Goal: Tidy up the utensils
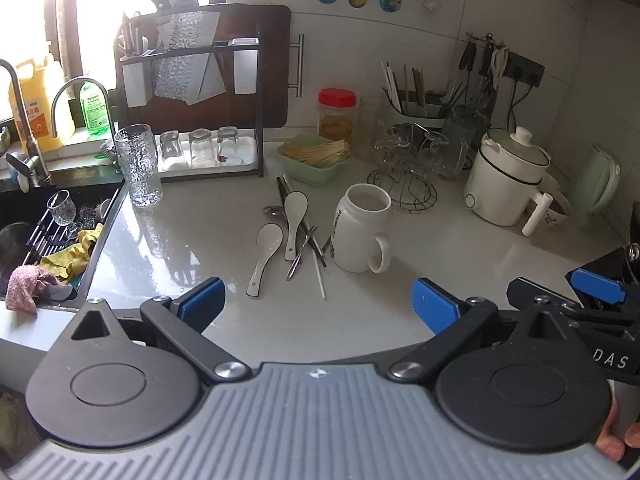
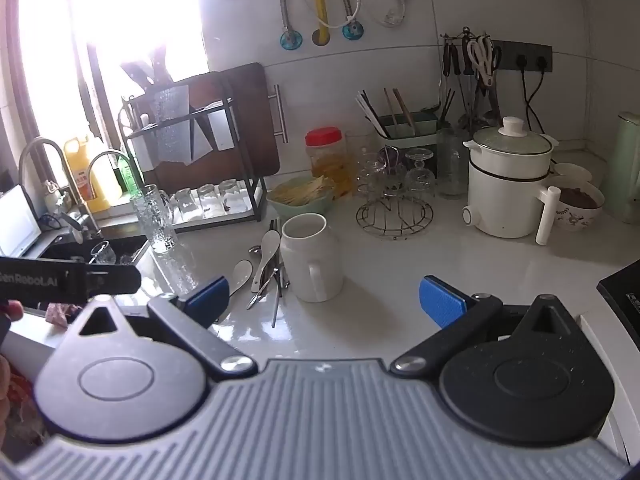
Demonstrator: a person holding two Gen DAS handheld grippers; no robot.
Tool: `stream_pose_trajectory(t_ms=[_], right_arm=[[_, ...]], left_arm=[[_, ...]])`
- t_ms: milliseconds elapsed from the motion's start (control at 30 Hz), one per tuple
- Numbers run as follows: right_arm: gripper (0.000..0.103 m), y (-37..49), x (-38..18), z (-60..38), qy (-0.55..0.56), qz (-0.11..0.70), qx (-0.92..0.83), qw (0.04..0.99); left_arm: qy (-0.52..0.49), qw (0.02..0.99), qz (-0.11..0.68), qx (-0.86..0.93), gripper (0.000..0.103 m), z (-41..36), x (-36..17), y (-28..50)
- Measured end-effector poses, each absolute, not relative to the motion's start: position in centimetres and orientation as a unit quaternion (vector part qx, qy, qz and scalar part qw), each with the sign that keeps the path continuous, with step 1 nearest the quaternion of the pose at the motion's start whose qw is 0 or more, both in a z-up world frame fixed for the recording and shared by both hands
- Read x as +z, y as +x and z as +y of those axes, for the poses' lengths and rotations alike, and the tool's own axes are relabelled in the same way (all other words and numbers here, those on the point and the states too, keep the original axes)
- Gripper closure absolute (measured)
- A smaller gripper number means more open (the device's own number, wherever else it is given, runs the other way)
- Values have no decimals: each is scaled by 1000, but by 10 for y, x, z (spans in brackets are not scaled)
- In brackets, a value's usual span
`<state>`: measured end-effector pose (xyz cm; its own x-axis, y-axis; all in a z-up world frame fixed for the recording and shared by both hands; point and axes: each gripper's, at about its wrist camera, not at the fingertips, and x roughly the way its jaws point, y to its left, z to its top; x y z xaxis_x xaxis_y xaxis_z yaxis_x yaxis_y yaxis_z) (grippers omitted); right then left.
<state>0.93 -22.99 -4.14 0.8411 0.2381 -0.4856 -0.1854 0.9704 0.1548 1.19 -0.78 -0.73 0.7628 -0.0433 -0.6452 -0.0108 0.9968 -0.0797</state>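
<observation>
Both sets of jaws are wide open, nothing in them: left gripper [image 1: 316, 304] and right gripper [image 2: 324, 300] hover over the near tabletop [image 1: 460, 264]. Further back, the spoons [image 1: 280, 236] and metal utensils [image 1: 306, 242] lie piled just left of the white mug [image 1: 360, 232].

Left wrist view looks forward and down over the pale glossy worktop [image 1: 420, 248] from near its front edge; right wrist view faces likewise from further right. Both share the white ceramic handled mug [image 1: 360, 232] [image 2: 310, 262] at middle distance and the tiled back wall.
</observation>
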Motion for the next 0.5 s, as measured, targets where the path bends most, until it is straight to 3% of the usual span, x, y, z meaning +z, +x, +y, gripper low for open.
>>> stream_pose_trajectory(t_ms=[500], right_arm=[[0,9,-48,-231,58,271,108,955]], left_arm=[[-36,933,357,-10,2,-6,-13,17]])
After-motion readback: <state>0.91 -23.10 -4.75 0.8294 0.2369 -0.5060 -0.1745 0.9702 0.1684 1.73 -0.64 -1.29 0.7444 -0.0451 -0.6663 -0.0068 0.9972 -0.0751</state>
